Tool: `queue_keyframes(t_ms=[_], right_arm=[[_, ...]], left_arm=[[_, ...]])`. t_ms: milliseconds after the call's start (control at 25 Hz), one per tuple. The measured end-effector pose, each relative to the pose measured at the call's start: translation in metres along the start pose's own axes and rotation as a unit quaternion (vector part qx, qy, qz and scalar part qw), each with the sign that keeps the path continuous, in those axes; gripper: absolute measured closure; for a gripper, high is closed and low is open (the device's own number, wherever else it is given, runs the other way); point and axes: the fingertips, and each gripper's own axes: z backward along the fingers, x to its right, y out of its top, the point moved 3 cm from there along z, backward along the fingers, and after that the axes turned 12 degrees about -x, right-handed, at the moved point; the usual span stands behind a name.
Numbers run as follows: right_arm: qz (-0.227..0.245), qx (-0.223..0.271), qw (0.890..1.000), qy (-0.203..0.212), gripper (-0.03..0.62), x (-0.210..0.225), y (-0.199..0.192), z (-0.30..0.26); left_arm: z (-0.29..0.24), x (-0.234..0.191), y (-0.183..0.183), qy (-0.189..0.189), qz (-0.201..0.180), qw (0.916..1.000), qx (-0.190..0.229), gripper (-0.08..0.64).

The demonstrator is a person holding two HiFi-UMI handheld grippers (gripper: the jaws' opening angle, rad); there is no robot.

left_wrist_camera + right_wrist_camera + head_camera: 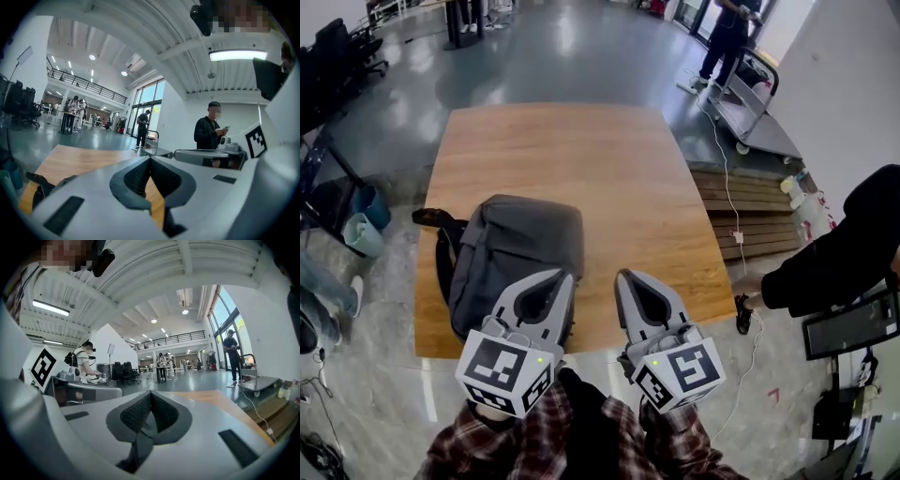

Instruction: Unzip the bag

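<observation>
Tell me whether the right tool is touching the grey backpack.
Apart. The head view shows a strip of bare wooden table between the right tool and the backpack; the right gripper view shows its jaws shut on nothing.

**A:** how much room is there around the bag (517, 258)?

**B:** Plenty. Beyond the bag and to its right it's all bare counter (609, 159). The left side is tighter, since the strap (441, 246) loops out toward the counter edge.

**A:** anything in the way?

**B:** Left gripper (566, 276) overlaps the bag's near right corner and right gripper (624, 275) is just right of it, both with jaws together. A person's sleeve (830, 267) is well right of the bag, off the counter.
</observation>
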Motion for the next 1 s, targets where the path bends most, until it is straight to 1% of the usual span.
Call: queue_keyframes(t_ms=[160, 280, 360, 480, 560, 640, 800, 920, 1000], right_arm=[[0.004, -0.024, 1.0, 0.01, 0.581, 0.019, -0.005, -0.024], [0.001, -0.037, 0.999, 0.012, 0.581, 0.029, -0.01, -0.039], [-0.002, -0.049, 0.999, 0.015, 0.581, 0.034, -0.016, -0.049], [0.009, -0.078, 0.997, 0.018, 0.581, 0.041, -0.038, -0.065], [0.018, -0.108, 0.994, 0.025, 0.581, 0.045, -0.061, -0.079], [0.024, -0.142, 0.989, 0.031, 0.581, 0.048, -0.09, -0.093], [0.012, -0.207, 0.977, 0.046, 0.581, 0.052, -0.148, -0.122], [0.009, -0.244, 0.968, 0.06, 0.581, 0.051, -0.187, -0.137], [0.023, -0.263, 0.962, 0.068, 0.581, 0.05, -0.209, -0.146]], left_arm=[[-0.025, -0.012, 0.0, 0.011, -0.003, 0.9996, -0.025, 0.551], [-0.04, -0.02, -0.004, 0.01, -0.004, 0.9989, -0.046, 0.551], [-0.049, -0.026, -0.012, 0.007, -0.008, 0.9976, -0.068, 0.551], [-0.064, -0.037, -0.034, 0.012, -0.018, 0.9935, -0.112, 0.551], [-0.074, -0.048, -0.056, 0.024, -0.026, 0.989, -0.143, 0.551], [-0.085, -0.058, -0.083, 0.031, -0.032, 0.9827, -0.18, 0.551], [-0.107, -0.075, -0.134, 0.03, -0.035, 0.9682, -0.246, 0.551], [-0.121, -0.083, -0.163, 0.026, -0.036, 0.9589, -0.28, 0.551], [-0.129, -0.088, -0.178, 0.026, -0.04, 0.9529, -0.299, 0.551]])
